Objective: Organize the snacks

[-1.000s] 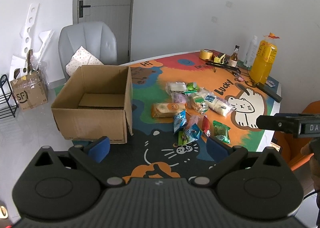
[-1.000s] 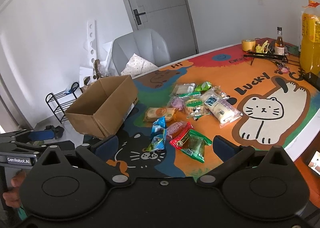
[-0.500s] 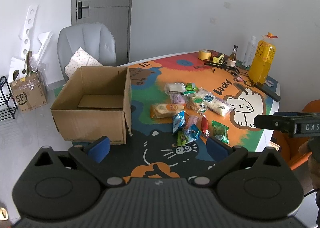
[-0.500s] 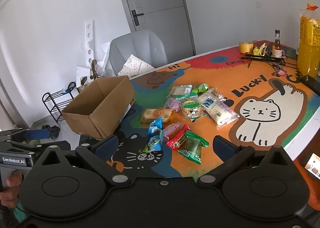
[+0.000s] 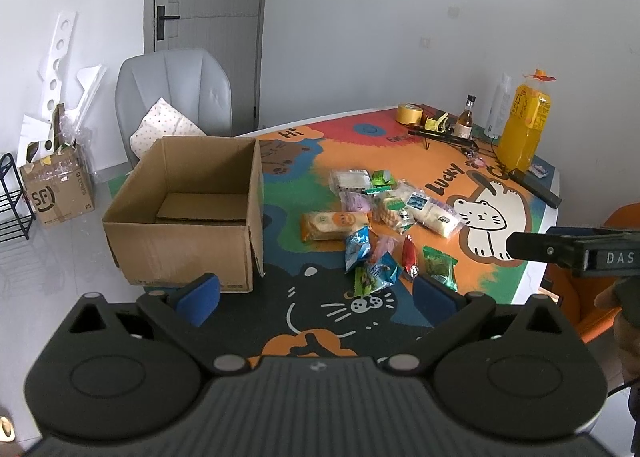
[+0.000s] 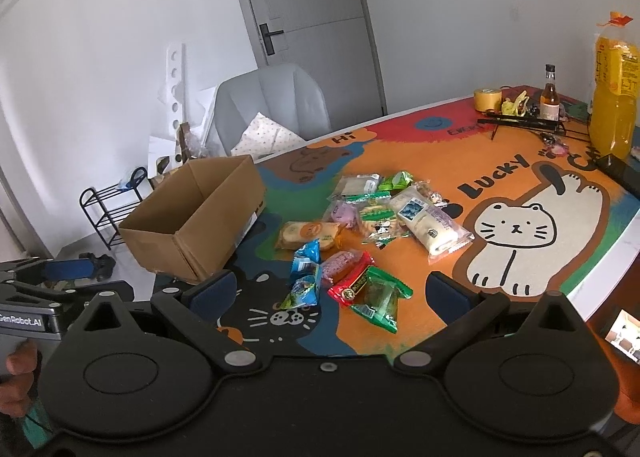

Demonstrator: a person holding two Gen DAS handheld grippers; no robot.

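Observation:
Several wrapped snacks [image 5: 376,225] [image 6: 360,233] lie scattered on a colourful cat-print table mat [image 5: 496,193] [image 6: 516,185]. An open, empty cardboard box [image 5: 188,213] [image 6: 192,225] sits at the table's left side. My left gripper [image 5: 316,295] is open above the table's near edge, holding nothing, a little short of the snacks. My right gripper [image 6: 336,293] is open too, empty, hovering just before a green packet [image 6: 380,299] and a red packet [image 6: 350,285]. Each gripper shows at the other view's edge.
At the table's far right stand an orange juice bottle [image 5: 520,129] [image 6: 614,97], a small brown bottle [image 5: 466,119], a tape roll [image 5: 410,113] and a black rack [image 5: 444,137]. A grey chair [image 5: 172,97] stands behind the box. A second carton [image 5: 56,189] and a black shelf [image 6: 108,209] sit on the floor.
Both grippers have drawn back and risen slightly, so the table and snacks look a little smaller. Nothing was grasped or moved.

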